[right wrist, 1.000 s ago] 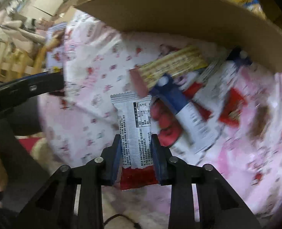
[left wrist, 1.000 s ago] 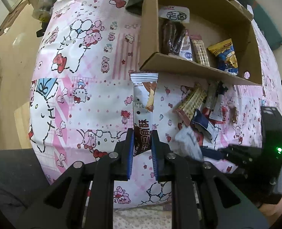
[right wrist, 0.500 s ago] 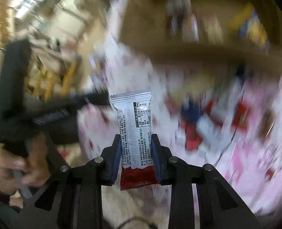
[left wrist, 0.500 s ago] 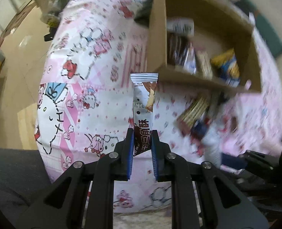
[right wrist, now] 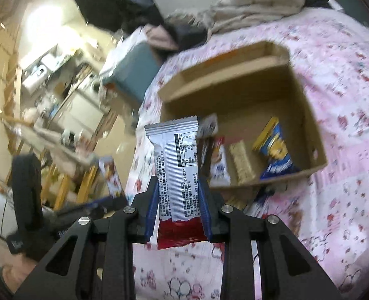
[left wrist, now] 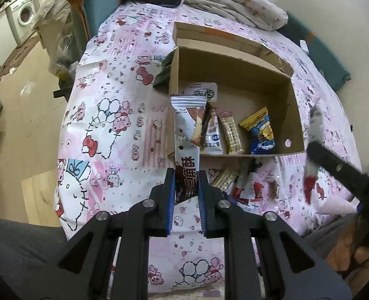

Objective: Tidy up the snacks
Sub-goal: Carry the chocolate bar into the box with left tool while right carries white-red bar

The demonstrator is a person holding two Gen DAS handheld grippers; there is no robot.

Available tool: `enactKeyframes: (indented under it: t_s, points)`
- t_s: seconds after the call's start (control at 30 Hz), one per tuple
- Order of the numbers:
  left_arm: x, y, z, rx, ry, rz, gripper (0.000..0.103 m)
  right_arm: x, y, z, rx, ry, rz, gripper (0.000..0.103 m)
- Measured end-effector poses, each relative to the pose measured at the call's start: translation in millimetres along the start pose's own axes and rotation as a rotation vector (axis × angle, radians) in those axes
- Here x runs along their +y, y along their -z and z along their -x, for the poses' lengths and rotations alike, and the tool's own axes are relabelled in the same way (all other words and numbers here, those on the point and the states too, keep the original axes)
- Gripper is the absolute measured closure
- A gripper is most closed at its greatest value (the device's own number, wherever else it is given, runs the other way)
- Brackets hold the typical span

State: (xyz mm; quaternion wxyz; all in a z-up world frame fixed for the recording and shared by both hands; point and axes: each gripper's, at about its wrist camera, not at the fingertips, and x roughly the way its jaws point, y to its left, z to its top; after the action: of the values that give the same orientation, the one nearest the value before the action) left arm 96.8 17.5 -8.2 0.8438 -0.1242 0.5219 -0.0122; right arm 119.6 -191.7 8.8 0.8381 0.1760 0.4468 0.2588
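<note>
My left gripper point(left wrist: 185, 187) is clamped on a brown-and-white wafer packet point(left wrist: 187, 135), which stands upright from between its fingers, just short of the cardboard box point(left wrist: 294, 115). My right gripper point(right wrist: 178, 200) pinches a silver packet with a red end point(right wrist: 177, 165), printed back toward me, also raised before the box. Loose snacks point(left wrist: 247, 182) lie on the pink sheet point(left wrist: 124, 115) against the box's near wall.

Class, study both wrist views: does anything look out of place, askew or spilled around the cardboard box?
Yes. Several snack packets lie jumbled on the sheet just outside the cardboard box, at its near wall, while others lie inside it. Each gripper, left and right, grips a wrapped bar.
</note>
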Motion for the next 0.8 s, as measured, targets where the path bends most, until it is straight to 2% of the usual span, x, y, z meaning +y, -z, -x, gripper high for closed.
enactKeyframes:
  t_s: [0.1,0.33,0.8]
  points:
    - [-8,-17,7,-0.025,-0.002,-0.026,0.089,-4,-12,8,-0.042,0.017,-0.018,0.072]
    - [-24,-54,18,-0.095,-0.015,-0.080,0.089,-23,-40,7,-0.062,0.035,-0.041,0.072]
    - [-55,-92,-23,-0.082,-0.041,-0.139,0.089,-52,-79,-15,-0.077,0.054,-0.064,0.072]
